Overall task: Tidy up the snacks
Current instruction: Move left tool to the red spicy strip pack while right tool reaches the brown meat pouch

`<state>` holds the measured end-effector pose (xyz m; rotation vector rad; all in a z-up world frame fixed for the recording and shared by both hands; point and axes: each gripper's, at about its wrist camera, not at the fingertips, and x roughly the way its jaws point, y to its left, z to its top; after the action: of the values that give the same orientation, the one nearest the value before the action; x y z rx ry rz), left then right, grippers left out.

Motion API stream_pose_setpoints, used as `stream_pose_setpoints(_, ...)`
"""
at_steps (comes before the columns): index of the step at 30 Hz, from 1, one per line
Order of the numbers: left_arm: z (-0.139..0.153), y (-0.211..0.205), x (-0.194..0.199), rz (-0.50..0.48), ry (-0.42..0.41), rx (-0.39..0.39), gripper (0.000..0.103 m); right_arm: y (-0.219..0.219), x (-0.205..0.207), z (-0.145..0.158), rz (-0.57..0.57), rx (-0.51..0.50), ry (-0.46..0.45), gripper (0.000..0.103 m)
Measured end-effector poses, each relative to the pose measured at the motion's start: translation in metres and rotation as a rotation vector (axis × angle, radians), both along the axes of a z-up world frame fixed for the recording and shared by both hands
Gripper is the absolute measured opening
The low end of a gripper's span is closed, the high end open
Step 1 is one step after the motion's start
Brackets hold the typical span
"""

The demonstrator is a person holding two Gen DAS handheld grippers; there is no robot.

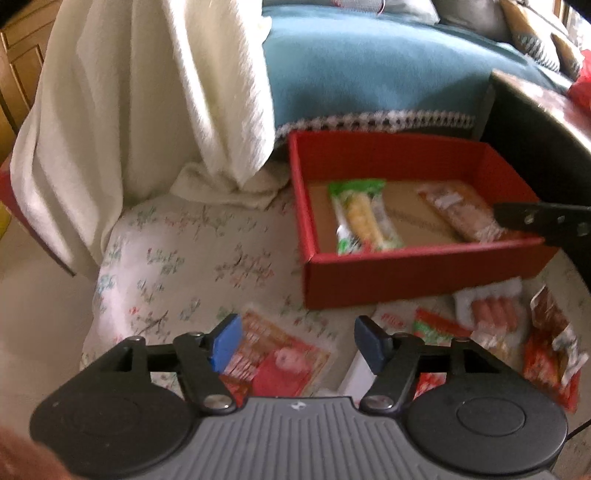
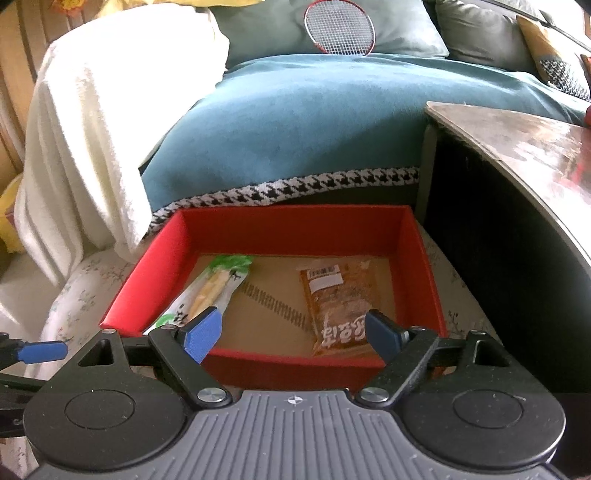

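A red box [image 1: 406, 284] [image 2: 291, 225] sits on a floral-cloth surface. Inside lie a green-and-white snack pack [image 1: 360, 216] [image 2: 210, 288] and an orange snack pack [image 1: 458, 210] [image 2: 340, 299]. My left gripper [image 1: 299, 345] is open and empty, above a red snack packet [image 1: 280, 365] in front of the box. More packets lie to its right: a red-green one [image 1: 436, 325], a sausage pack [image 1: 491, 310], a red pack [image 1: 550, 350]. My right gripper [image 2: 291, 334] is open and empty over the box's near edge. One of its fingers [image 1: 543, 219] shows in the left wrist view.
A white towel [image 1: 140, 110] [image 2: 96, 140] hangs at the left. A teal-covered sofa [image 1: 369, 74] [image 2: 295, 129] stands behind the box. A dark table [image 2: 517, 155] [image 1: 546, 122] is at the right. A badminton racket [image 2: 338, 29] lies on the sofa.
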<state>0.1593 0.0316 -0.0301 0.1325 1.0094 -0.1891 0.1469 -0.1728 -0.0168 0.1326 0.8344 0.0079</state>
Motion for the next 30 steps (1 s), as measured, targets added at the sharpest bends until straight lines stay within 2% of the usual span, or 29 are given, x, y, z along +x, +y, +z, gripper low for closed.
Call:
stream_pose_setpoints(7,-0.008,0.020,0.000,0.051,0.036,0.009,0.061,0.014,-0.012,-0.002,0.036,-0.009,0.028,0.089)
stream_pose_setpoints(16,-0.022,0.030,0.004,0.046,0.065,0.065,0.061,0.018,-0.030,-0.005,0.051,-0.027,0.083,0.090)
stream_pose_setpoints(25,-0.030,0.031,0.009,0.009,0.105,0.066,0.063,-0.011,-0.053,-0.001,0.009,-0.035,0.111,0.091)
stream_pose_setpoints(30,-0.034,0.025,0.006,-0.034,0.119,0.087,0.065,-0.040,-0.067,-0.005,-0.035,-0.067,0.145,0.098)
